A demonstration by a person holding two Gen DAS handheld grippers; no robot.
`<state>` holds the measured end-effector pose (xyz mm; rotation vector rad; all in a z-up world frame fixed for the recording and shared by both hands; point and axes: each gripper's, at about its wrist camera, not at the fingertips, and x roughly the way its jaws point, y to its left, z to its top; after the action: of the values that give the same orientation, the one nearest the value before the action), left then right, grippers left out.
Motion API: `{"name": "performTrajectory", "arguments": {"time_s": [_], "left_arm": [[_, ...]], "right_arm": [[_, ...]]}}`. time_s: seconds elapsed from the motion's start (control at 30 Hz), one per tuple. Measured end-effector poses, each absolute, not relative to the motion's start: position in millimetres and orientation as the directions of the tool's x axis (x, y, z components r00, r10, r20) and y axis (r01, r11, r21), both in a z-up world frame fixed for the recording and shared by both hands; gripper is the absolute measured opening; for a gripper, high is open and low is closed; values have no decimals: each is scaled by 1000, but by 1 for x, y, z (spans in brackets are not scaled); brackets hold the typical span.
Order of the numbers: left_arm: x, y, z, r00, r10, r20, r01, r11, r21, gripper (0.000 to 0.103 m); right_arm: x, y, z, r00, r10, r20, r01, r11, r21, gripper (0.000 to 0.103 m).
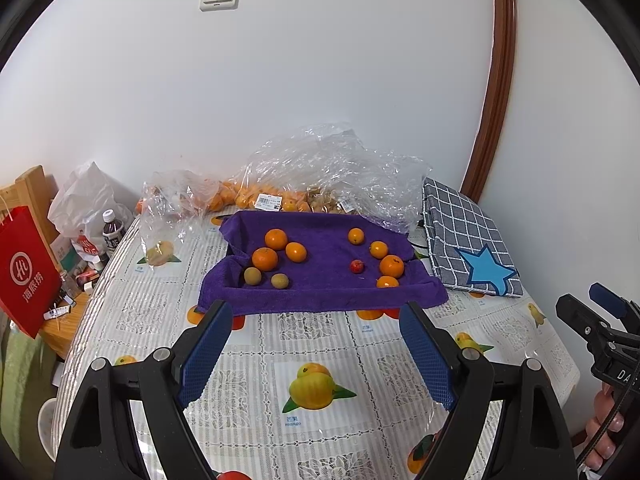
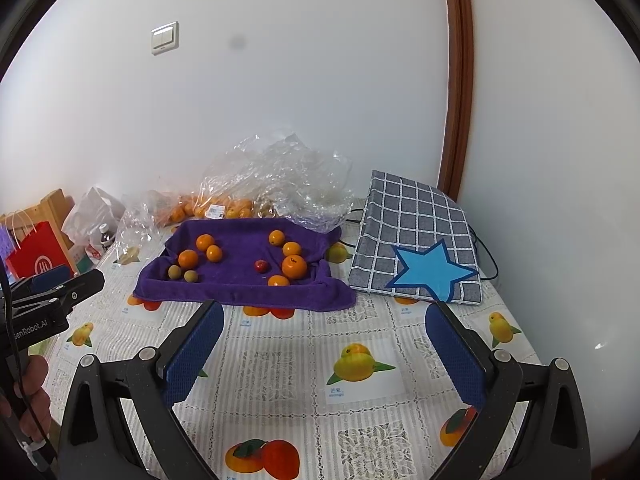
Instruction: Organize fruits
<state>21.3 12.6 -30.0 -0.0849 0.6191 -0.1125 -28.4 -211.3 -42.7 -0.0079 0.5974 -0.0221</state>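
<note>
A purple towel (image 1: pixel 320 268) (image 2: pixel 240 280) lies on the table with loose fruit on it. On its left are three oranges (image 1: pixel 265 258) (image 2: pixel 188 258) and two brownish-green round fruits (image 1: pixel 252 276) (image 2: pixel 174 272). On its right are several oranges (image 1: pixel 391 265) (image 2: pixel 294 266) and one small red fruit (image 1: pixel 357 266) (image 2: pixel 261 266). My left gripper (image 1: pixel 316 316) hovers open just short of the towel's near edge, with nothing between its blue pads. My right gripper (image 2: pixel 325 316) is also open and holds nothing, a little nearer the table's front.
Clear plastic bags (image 1: pixel 320 168) (image 2: pixel 276 176) with more oranges sit behind the towel. A checked grey cloth with a blue star (image 1: pixel 468 240) (image 2: pixel 416 244) lies at the right. A red paper bag (image 1: pixel 24 268), bottles and clutter stand beyond the table's left edge. A wall closes the back.
</note>
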Motion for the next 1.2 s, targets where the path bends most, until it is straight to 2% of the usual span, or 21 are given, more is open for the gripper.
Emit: {"name": "performTrajectory", "arguments": {"time_s": [1.2], "left_arm": [[21,11,-30,807,-133,-576,81,990,-116,85]], "right_arm": [[-38,-208,-35,841,-20,-540,10,1000,-21,100]]}}
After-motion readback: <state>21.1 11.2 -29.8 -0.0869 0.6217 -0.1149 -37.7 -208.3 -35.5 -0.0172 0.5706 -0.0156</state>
